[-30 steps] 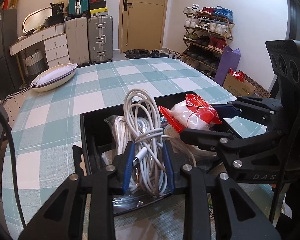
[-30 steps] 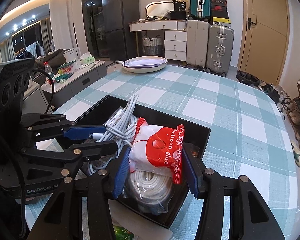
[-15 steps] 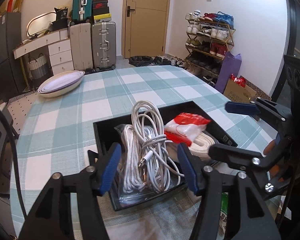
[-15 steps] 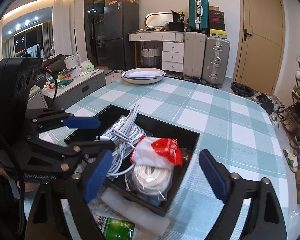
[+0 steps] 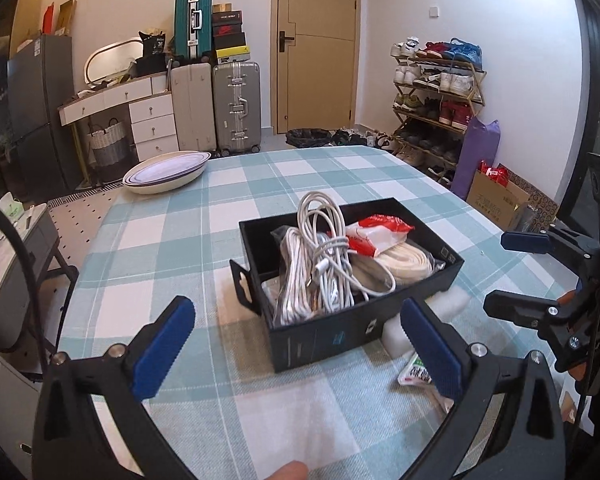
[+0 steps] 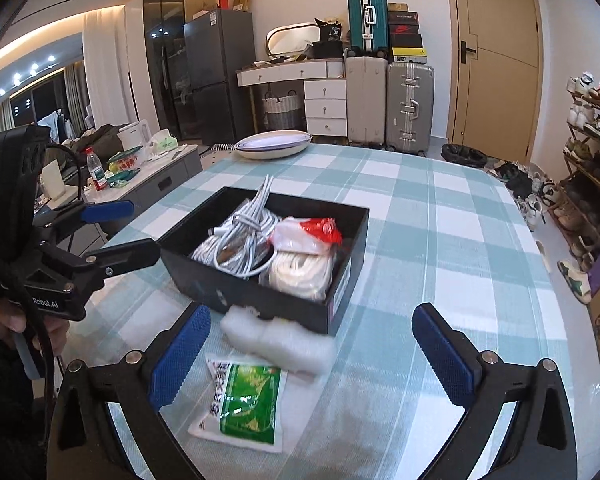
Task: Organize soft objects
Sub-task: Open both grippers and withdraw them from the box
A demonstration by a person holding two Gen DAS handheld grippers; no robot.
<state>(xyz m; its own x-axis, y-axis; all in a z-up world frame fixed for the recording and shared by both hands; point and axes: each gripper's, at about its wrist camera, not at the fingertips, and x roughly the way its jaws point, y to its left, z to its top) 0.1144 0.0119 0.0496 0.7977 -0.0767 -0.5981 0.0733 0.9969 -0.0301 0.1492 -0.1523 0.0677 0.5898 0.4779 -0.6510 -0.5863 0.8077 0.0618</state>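
Observation:
A black box point(image 5: 340, 336) point(image 6: 260, 292) sits on the checked tablecloth and holds a white cable bundle point(image 5: 320, 264) point(image 6: 240, 236), a red-and-white bag point(image 5: 376, 232) point(image 6: 308, 232) and a cream rope coil point(image 5: 404, 260) point(image 6: 300, 276). Against the box's near side lies a white foam piece point(image 6: 276, 336). A green-and-white packet point(image 6: 244, 404) lies in front of it. My left gripper point(image 5: 296, 320) is back from the box, its jaws opening, nothing between them. My right gripper point(image 6: 312, 316) hovers over the foam and packet, its jaws also opening and empty.
A stack of shallow dishes point(image 5: 164, 166) point(image 6: 272, 146) rests at the table's far edge. Suitcases point(image 5: 236, 104), drawers and a door stand behind. A shoe rack point(image 5: 436, 96) lines the right wall. A low cabinet point(image 6: 156, 172) with clutter stands left of the table.
The left jaws let go of the cable bundle and the right jaws let go of the red-and-white bag. Both items now lie in the box. Both grippers pulled back and opened wide.

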